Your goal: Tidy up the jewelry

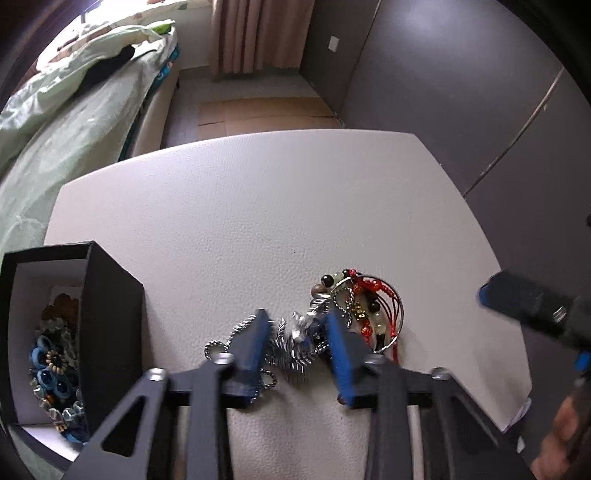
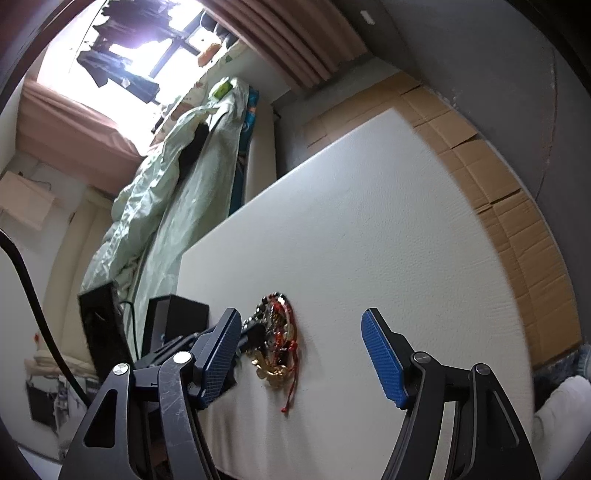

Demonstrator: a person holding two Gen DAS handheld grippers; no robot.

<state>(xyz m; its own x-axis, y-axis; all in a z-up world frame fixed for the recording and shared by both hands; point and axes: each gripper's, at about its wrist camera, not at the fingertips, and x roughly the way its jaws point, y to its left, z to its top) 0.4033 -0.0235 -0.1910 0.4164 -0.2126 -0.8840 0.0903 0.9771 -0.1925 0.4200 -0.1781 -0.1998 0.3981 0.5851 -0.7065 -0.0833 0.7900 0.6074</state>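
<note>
The left gripper (image 1: pixel 297 328) points steeply down, its jaws narrowed around the silver chain (image 1: pixel 291 350) in the jewelry pile (image 1: pixel 351 314) on the near table (image 1: pixel 258 203); actual pad contact cannot be confirmed. The open box (image 1: pixel 74 332) at left likely receives it. The right gripper (image 2: pixel 301 354) hovers apart, empty.

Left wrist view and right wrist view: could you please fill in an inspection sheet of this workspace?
Surface: white textured table, bare beyond the jewelry.
Job's things: silver chain tangled with red cord bracelet and beads; open black box at the table's left holds blue flower pieces.
Clutter: nothing seen.
Grippers: left gripper straddles the silver chain, and pad contact is unclear; right gripper is open and empty, right of the pile.
Cables: black cable at the right wrist view's left edge.
Surroundings: bed with green quilt, pink curtain, flattened cardboard on the floor.
</note>
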